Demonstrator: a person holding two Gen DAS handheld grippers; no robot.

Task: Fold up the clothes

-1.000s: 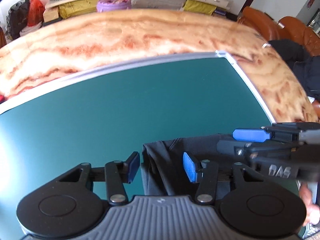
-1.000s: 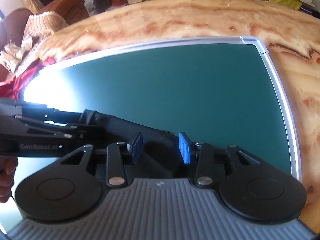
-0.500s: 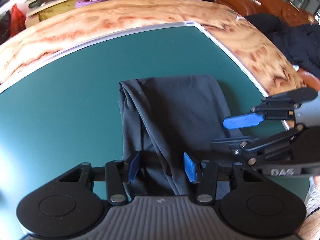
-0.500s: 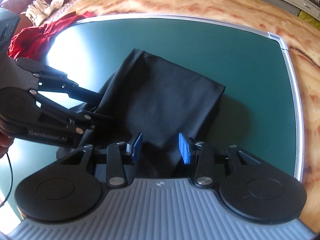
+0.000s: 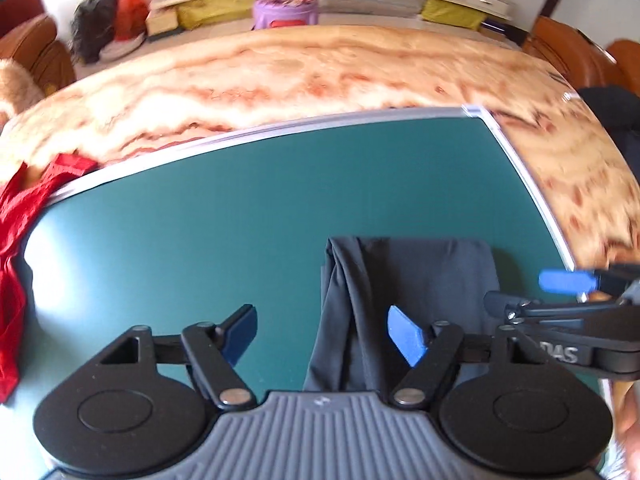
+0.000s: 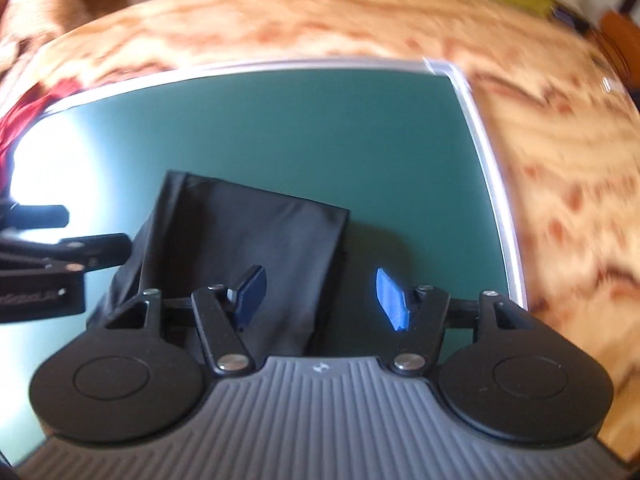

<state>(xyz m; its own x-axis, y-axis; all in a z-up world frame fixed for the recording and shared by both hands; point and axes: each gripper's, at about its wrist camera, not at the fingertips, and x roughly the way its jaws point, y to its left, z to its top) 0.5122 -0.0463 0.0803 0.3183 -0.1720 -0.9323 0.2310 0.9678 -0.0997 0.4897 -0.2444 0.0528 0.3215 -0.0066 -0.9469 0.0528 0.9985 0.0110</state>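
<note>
A folded dark garment (image 5: 416,280) lies flat on the green mat (image 5: 224,216), near its right side; it also shows in the right wrist view (image 6: 248,248). My left gripper (image 5: 322,334) is open and empty above the garment's near left edge. My right gripper (image 6: 320,298) is open and empty above the garment's near right edge. The right gripper also shows at the right of the left wrist view (image 5: 560,296), and the left gripper at the left of the right wrist view (image 6: 80,236).
A red garment (image 5: 16,248) lies over the mat's left edge. The mat has a silver rim (image 5: 532,196) and rests on a marbled table (image 5: 320,72). Shelves and a purple stool (image 5: 286,10) stand beyond the table.
Both grippers opened wider and let go of the dark garment, which now lies flat and folded. Both pulled back and the views tilted up.
</note>
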